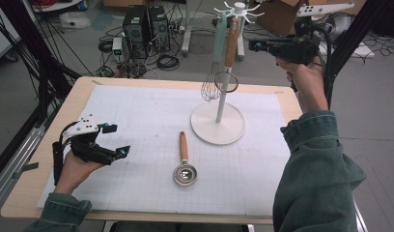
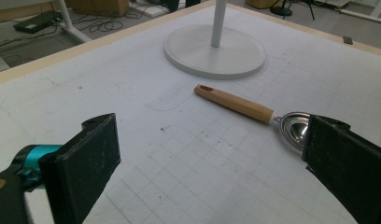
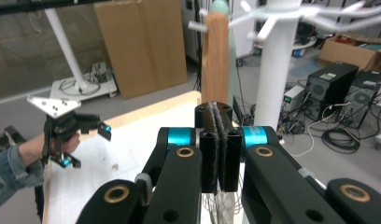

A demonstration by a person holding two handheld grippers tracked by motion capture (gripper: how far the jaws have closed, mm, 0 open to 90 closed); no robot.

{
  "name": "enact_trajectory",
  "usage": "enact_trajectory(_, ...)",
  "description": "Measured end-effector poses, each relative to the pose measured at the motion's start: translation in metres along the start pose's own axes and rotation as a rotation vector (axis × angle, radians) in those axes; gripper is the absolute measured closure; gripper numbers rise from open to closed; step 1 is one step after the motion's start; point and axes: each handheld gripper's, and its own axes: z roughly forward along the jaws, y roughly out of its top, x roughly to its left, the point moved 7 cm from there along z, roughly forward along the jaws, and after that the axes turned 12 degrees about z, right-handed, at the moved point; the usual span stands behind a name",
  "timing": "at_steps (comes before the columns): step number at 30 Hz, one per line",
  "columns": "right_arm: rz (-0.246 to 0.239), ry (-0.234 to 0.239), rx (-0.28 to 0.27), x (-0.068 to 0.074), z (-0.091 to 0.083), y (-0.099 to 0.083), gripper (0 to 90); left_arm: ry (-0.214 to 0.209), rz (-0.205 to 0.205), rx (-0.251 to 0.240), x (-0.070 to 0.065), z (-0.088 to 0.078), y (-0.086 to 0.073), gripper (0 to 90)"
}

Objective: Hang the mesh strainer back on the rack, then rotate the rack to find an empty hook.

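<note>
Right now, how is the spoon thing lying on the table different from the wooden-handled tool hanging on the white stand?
The scoop lies flat on the white mat, while the hanging wooden-handled tool dangles upright from the stand. The scoop ends in a solid shiny metal bowl; the hanging tool ends in an open ring. The scoop sits in front of the stand's base, apart from it; the hanging tool hangs beside a whisk. Both have light wooden handles.

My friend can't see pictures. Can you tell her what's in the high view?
A wooden-handled scoop lies on a white mat beside a white stand hung with a whisk. The left gripper rests open; the right gripper is raised, shut.
</note>
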Motion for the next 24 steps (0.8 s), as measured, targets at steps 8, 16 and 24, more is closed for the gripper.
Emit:
enact_trajectory(8, -0.004, -0.018, -0.019, -0.001, -0.002, 0.014, 89.5, -0.008, 0.007, -0.003, -0.002, 0.000, 0.002, 4.7)
enact_trajectory(16, 0.008, -0.030, -0.035, -0.007, -0.004, 0.024, 89.5, -0.003, 0.009, -0.003, -0.001, -0.003, 0.002, 4.7)
enact_trajectory(24, 0.022, -0.034, -0.073, -0.015, -0.008, 0.029, 89.5, -0.008, 0.011, -0.005, -0.002, -0.002, 0.003, 4.7)
